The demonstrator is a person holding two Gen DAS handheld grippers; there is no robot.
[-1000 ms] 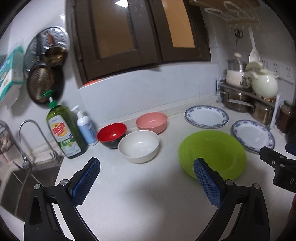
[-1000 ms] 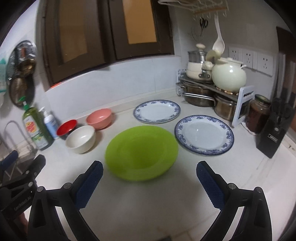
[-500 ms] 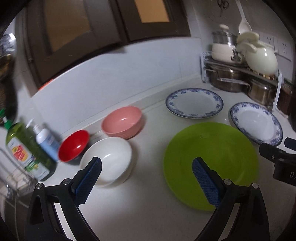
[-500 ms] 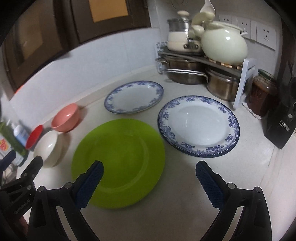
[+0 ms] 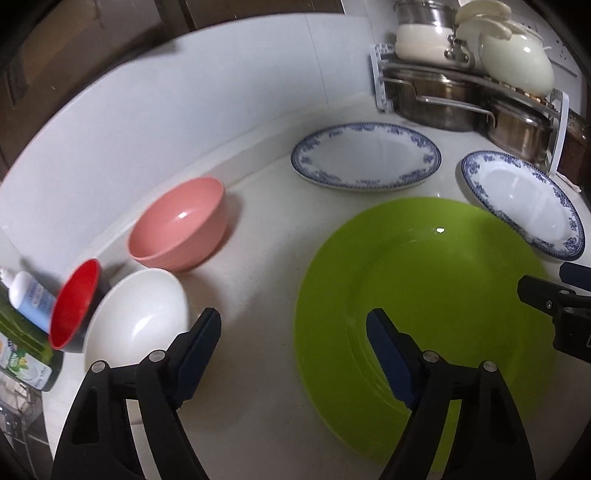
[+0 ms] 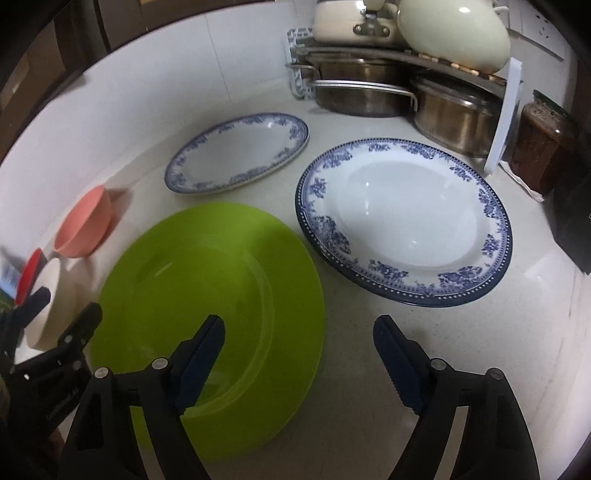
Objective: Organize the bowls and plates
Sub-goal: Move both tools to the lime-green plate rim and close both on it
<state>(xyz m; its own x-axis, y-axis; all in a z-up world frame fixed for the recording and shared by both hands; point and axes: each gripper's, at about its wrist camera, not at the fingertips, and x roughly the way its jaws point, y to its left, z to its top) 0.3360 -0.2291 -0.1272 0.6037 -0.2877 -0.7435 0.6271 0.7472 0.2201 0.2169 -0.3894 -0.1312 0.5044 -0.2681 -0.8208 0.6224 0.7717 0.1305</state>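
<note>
A green plate (image 5: 424,302) (image 6: 207,317) lies on the white counter. Two blue-rimmed white plates lie behind it: a far one (image 5: 365,155) (image 6: 236,153) and a near right one (image 5: 524,203) (image 6: 402,218). A pink bowl (image 5: 179,223) (image 6: 85,232), a white bowl (image 5: 136,317) (image 6: 48,306) and a red bowl (image 5: 72,304) (image 6: 27,273) stand at the left. My left gripper (image 5: 293,354) is open over the green plate's left rim. My right gripper (image 6: 299,354) is open over its right rim. Both are empty.
A rack (image 6: 509,107) with steel pots (image 6: 362,96) and cream pots (image 6: 450,33) stands at the back right, a brown jar (image 6: 543,144) beside it. Soap bottles (image 5: 22,332) stand at the far left. A white tiled wall (image 5: 184,92) runs behind.
Both grippers have moved down and forward toward the green plate, which looks larger now. Both sets of jaws have narrowed a little and stay open.
</note>
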